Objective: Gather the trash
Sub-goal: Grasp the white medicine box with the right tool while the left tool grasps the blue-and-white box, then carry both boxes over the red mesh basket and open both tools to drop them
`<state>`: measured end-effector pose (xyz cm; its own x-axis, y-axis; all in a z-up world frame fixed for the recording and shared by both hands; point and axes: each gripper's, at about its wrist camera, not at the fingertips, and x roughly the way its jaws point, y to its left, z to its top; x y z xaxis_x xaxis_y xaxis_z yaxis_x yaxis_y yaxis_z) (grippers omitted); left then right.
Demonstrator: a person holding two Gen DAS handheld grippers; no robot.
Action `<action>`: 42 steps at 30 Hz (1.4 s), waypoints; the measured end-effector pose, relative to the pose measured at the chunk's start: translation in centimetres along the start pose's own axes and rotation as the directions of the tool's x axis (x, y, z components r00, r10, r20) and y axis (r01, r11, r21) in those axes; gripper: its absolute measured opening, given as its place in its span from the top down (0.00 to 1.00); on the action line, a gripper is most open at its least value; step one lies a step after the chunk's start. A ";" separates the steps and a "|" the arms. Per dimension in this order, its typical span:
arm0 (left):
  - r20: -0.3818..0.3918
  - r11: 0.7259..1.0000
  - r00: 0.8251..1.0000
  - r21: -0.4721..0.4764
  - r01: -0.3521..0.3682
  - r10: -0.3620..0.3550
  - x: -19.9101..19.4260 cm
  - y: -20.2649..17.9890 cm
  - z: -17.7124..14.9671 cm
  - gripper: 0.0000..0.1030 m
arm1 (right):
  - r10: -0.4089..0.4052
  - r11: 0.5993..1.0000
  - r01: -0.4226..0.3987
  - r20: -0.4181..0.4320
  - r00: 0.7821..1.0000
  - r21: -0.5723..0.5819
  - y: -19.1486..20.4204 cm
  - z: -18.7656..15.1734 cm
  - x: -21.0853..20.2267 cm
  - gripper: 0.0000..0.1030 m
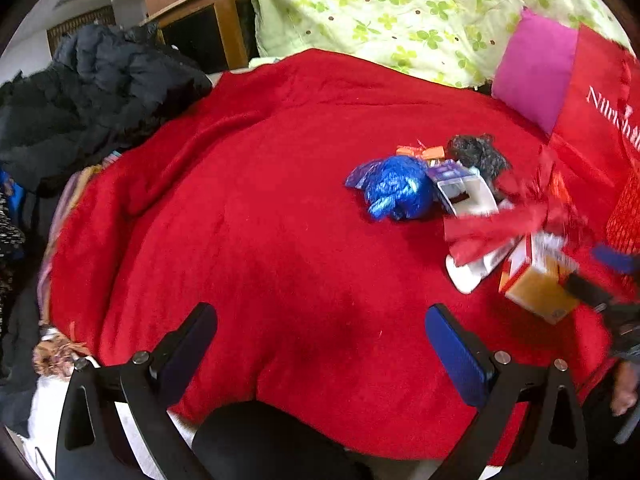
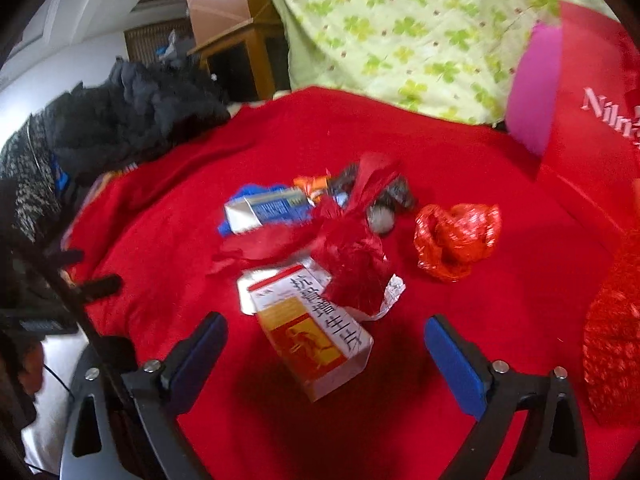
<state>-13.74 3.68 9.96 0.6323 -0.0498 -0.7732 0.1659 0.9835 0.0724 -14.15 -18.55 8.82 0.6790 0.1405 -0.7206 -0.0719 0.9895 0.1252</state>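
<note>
A pile of trash lies on the red blanket [image 1: 260,240]. In the left wrist view it sits right of centre: a crumpled blue foil bag [image 1: 394,192], a small white box [image 1: 466,196], a dark fuzzy clump [image 1: 478,154], a red wrapper [image 1: 496,232] and an orange-and-red carton [image 1: 536,284]. My left gripper [image 1: 320,340] stands open over bare blanket, left of the pile. In the right wrist view my right gripper [image 2: 326,344] is open. The carton [image 2: 316,340] lies between its fingers, with a gap at each pad. Beyond it are the red wrapper [image 2: 352,248], a crumpled red foil [image 2: 456,240] and a blue-silver box [image 2: 264,212].
A heap of dark clothing [image 1: 100,92] borders the blanket on the left. A green clover-print quilt [image 1: 400,12] lies at the back. A pink cushion [image 1: 532,72] and a red bag with white lettering [image 2: 592,128] stand at the right, and a red mesh item [image 2: 616,340] is nearer.
</note>
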 end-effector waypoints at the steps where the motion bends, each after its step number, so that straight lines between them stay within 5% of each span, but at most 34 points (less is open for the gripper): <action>1: -0.006 1.000 1.000 -0.016 0.022 -0.022 0.3 0.3 0.8 0.00 | 0.007 1.000 -0.007 -0.018 1.000 -0.004 0.0 -0.1 0.6 0.13; 5: -0.027 0.992 0.993 -0.057 0.114 -0.115 1.4 0.0 3.8 0.00 | 0.035 0.999 -0.038 -0.073 0.997 -0.036 0.6 -0.5 2.2 0.33; 15: -0.138 0.949 0.943 -0.133 0.285 -0.303 7.2 -5.1 9.4 0.01 | 0.079 0.996 -0.078 -0.018 0.997 0.036 0.0 -2.5 -1.1 0.36; 21: -0.234 0.933 0.908 -0.184 0.309 -0.347 9.7 -7.4 10.1 0.25 | 0.087 0.993 -0.089 0.021 0.996 0.083 -0.8 -3.4 -3.8 0.37; 24: -0.265 0.937 0.902 -0.175 0.303 -0.341 10.5 -8.5 9.7 0.57 | 0.091 0.988 -0.096 0.046 0.995 0.121 -1.8 -3.9 -5.1 0.39; 25: -0.267 0.931 0.896 -0.190 0.312 -0.355 10.6 -8.5 9.4 0.58 | 0.087 0.987 -0.093 0.054 0.995 0.130 -2.0 -4.0 -5.5 0.39; 32: -0.213 0.935 0.915 -0.176 0.309 -0.342 8.6 -7.8 8.4 0.60 | 0.063 0.980 -0.083 0.116 0.991 0.182 -3.7 -4.7 -8.0 0.41; 42: -0.057 0.949 0.951 -0.103 0.298 -0.305 0.6 -5.2 8.4 0.60 | 0.047 0.970 -0.100 0.229 0.972 0.224 -4.8 -4.3 -11.6 0.41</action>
<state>-7.81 -2.92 14.42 0.5071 -0.3372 -0.7932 0.2676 0.9364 -0.2270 -24.81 -24.77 13.66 0.8244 0.1755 -0.5381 0.0260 0.9380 0.3456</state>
